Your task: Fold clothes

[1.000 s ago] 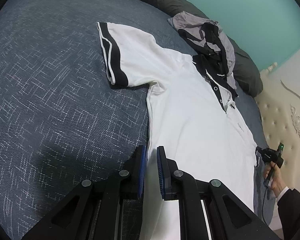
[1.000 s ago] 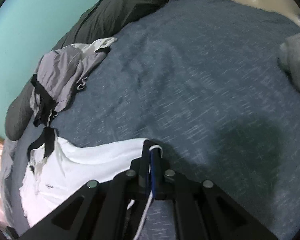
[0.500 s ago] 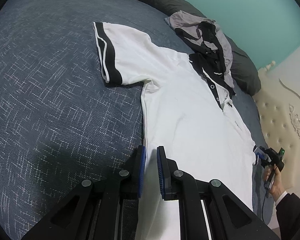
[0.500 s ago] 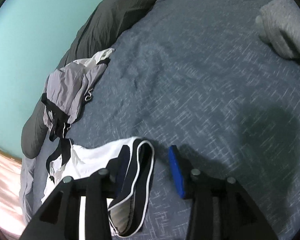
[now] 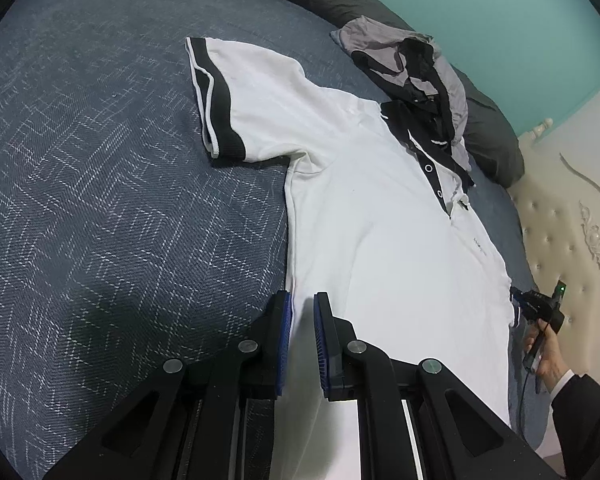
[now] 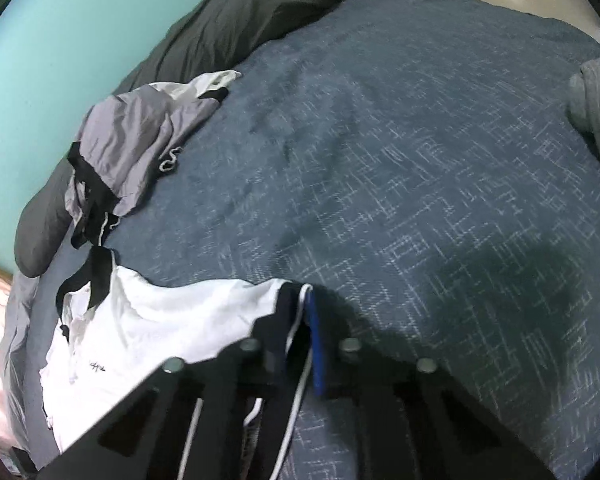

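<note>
The white polo lay flat on the blue bed, with black collar, black sleeve bands and small chest writing too small to read. The left gripper pinched its side hem, jaws nearly closed. The right gripper had just closed its jaws on the sleeve band.

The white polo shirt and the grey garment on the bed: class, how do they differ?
The white polo shirt lies spread flat with black trim; the grey garment sits crumpled in a heap. Both grippers pinch the white polo shirt; nothing touches the grey garment. The grey garment lies nearer the dark pillow. Both rest on the blue bedspread.
</note>
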### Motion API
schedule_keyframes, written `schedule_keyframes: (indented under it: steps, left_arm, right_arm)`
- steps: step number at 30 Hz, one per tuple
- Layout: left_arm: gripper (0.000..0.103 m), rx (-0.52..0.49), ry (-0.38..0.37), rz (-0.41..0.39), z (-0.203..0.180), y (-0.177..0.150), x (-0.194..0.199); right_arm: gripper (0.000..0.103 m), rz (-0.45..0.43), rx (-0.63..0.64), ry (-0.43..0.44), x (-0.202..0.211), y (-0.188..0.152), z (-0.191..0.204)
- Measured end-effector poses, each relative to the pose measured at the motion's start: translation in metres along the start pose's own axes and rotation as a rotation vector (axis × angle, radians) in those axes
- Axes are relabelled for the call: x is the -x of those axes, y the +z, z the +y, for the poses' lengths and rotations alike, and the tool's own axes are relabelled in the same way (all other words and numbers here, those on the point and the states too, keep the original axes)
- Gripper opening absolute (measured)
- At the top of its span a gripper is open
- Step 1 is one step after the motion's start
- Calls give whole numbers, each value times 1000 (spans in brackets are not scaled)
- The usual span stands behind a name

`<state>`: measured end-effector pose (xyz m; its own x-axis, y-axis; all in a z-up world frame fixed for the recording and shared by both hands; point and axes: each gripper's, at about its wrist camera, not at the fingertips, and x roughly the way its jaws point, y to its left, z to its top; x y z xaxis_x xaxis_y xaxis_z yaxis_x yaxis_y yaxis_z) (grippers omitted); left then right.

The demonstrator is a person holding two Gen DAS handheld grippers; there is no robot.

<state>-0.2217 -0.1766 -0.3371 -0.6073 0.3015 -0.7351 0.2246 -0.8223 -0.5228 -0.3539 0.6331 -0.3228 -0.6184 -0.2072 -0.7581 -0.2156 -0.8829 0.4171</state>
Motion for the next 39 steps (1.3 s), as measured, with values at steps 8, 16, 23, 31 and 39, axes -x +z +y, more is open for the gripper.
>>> schedule_keyframes:
  steps: [8, 16, 23, 31, 39]
  left_arm:
    - [13, -7, 4, 4, 1, 1, -2]
    - [13, -9, 2, 7, 1, 1, -2]
    - [13, -5, -1, 9, 2, 2, -2]
    - [13, -6, 10, -8, 3, 6, 2]
    - [13, -5, 19, -12, 7, 9, 2]
  right_arm:
    - [2, -98, -42, -38, 16, 13, -15]
    - [2, -29, -92, -68, 6, 8, -27]
    - [6, 12, -97, -29, 8, 17, -24]
    - [31, -47, -8, 3, 32, 48, 16]
    - [40, 172, 292, 93, -36, 41, 130]
